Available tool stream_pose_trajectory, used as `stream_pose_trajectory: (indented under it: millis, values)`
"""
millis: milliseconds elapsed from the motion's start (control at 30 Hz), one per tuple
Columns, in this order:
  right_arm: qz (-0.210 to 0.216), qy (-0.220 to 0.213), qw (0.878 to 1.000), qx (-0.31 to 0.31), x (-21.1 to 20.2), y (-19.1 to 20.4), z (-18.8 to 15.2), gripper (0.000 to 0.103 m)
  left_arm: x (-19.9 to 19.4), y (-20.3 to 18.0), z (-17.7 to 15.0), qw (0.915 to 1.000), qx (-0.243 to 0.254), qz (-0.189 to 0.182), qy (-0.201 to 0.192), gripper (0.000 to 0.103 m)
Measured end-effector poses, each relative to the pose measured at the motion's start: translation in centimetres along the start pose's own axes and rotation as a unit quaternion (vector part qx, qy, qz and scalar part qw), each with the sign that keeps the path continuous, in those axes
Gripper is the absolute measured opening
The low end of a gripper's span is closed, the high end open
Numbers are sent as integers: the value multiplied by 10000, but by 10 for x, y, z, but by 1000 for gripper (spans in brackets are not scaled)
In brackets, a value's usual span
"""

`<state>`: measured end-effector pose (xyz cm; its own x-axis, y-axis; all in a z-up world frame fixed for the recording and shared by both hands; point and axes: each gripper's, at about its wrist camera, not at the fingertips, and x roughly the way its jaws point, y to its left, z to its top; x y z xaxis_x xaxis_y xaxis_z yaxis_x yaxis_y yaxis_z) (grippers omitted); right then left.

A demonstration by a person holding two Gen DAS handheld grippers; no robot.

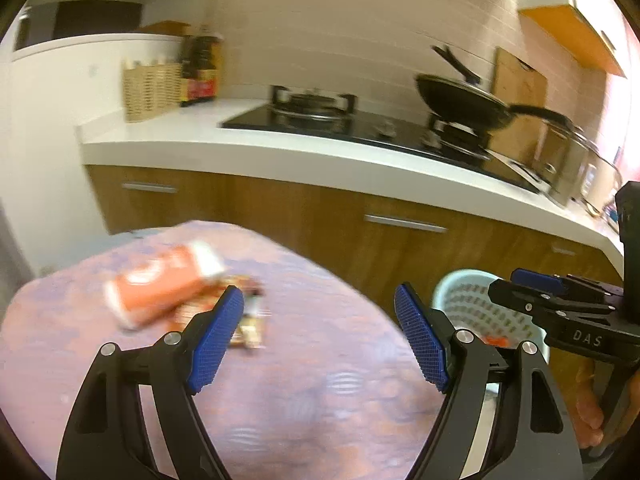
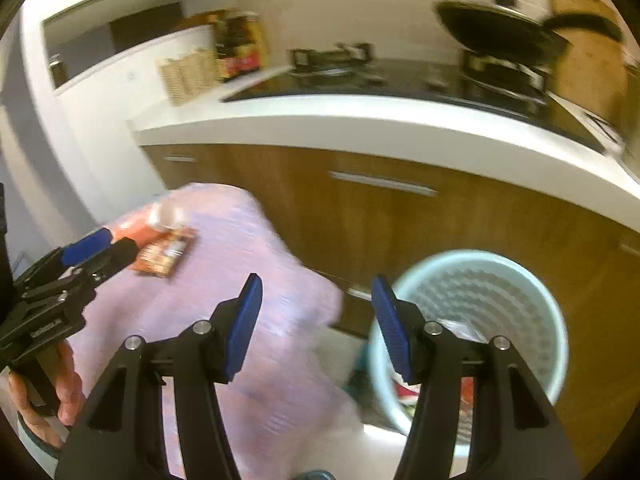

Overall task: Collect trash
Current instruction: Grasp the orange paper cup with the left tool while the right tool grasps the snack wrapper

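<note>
left hand-held gripper [image 1: 320,336] wide, empty | right hand-held gripper [image 2: 316,330] wide, empty, marked "das"

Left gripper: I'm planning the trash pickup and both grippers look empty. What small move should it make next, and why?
Probably ease the left gripper forward and left toward the orange carton and the wrapper beside it on the table. It is open and empty, that trash lies just ahead, and the bin stands by the right gripper.

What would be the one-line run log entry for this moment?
left gripper open, empty | right gripper open, empty | orange can, wrapper on table | bin holds trash
</note>
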<state>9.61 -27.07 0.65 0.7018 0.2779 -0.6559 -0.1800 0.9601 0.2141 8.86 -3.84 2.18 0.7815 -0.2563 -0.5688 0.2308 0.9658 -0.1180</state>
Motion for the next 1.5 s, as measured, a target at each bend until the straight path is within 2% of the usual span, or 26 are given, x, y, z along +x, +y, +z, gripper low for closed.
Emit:
stream_pose_trajectory:
  millis: [67,200,300,400,467,567,700,800,900,933,967,1000,1167,1333,1433,1500]
  values:
    - [381,138,9992,-52,22,23,3,53,-4,19,0,9998,-19,191,-3,80]
    - [823,508,9952,-160,64,63,8,53,-6,69,0,9978,-83,647,75,82]
    - [958,642,9929,-291,92,93,11,53,-1,109,-4,9960,-254,825,242,82]
    - [952,651,9923,-444,114,114,11,53,8,140,-7,9948,-529,806,327,82]
    - [1149,494,9911,-467,120,122,10,53,16,156,-7,9943,-691,719,378,82]
    - [977,260,9934,-542,129,131,9,53,28,171,-3,9949,-753,521,415,82]
    - [875,597,9932,-491,151,136,12,53,42,177,2,9969,-588,-56,518,85]
    - [842,755,9922,-521,163,137,15,53,53,174,6,9976,-340,-147,585,85]
    - [776,944,9907,-593,174,139,15,52,68,174,9,9944,80,-604,866,85]
    - [777,1021,9897,-637,178,141,14,47,74,175,10,9922,201,-709,1005,85]
    - [801,1071,9886,-697,179,143,13,25,81,176,12,9901,333,-695,1175,85]
    - [857,1098,9876,-722,181,144,12,19,85,177,14,9891,410,-668,1249,85]
    - [953,996,9877,-743,168,142,5,11,84,177,20,9874,638,-777,1225,85]
    - [854,1041,9901,-408,147,120,-9,11,101,178,22,9819,743,-880,1504,85]
    - [889,1008,9908,-139,132,99,-16,11,116,172,19,9734,748,-1236,1777,85]
    - [902,957,9913,6,122,86,-19,11,122,164,16,9692,860,-1334,1884,86]
